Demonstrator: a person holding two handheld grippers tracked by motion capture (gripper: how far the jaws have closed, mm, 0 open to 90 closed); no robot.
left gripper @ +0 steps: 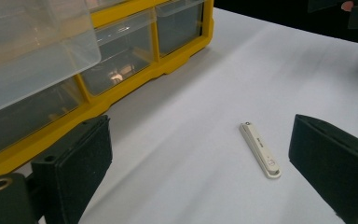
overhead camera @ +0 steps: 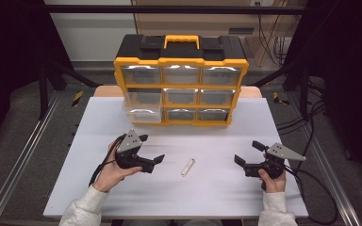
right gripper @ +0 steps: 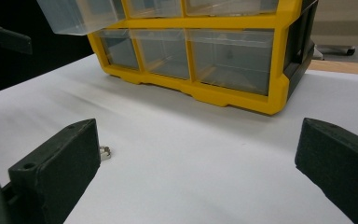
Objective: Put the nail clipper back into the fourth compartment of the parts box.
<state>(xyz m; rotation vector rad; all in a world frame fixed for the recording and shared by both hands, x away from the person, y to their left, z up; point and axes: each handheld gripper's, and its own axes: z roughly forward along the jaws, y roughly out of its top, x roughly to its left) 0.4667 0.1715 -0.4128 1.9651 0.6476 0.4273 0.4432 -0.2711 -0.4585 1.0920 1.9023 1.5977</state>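
Note:
A small flat white stick-shaped object (overhead camera: pixel 187 167) lies on the white table between my two grippers, apart from both. In the left gripper view this object (left gripper: pixel 260 149) rests just inside the right jaw. My left gripper (overhead camera: pixel 152 148) (left gripper: pixel 200 163) is open and holds nothing. My right gripper (overhead camera: pixel 247 151) (right gripper: pixel 198 168) is open too and also holds nothing. In the right gripper view one end of the object (right gripper: pixel 105 151) peeks out beside the left jaw. A hand holds each gripper.
A yellow and black drawer organiser (overhead camera: pixel 181 80) (left gripper: pixel 121 88) (right gripper: pixel 205 93) stands at the back of the table (overhead camera: pixel 122 197). One clear drawer (overhead camera: pixel 143 106) (left gripper: pixel 32 46) (right gripper: pixel 79 16) on its left side is pulled out. Cables trail off to the right (overhead camera: pixel 311 141).

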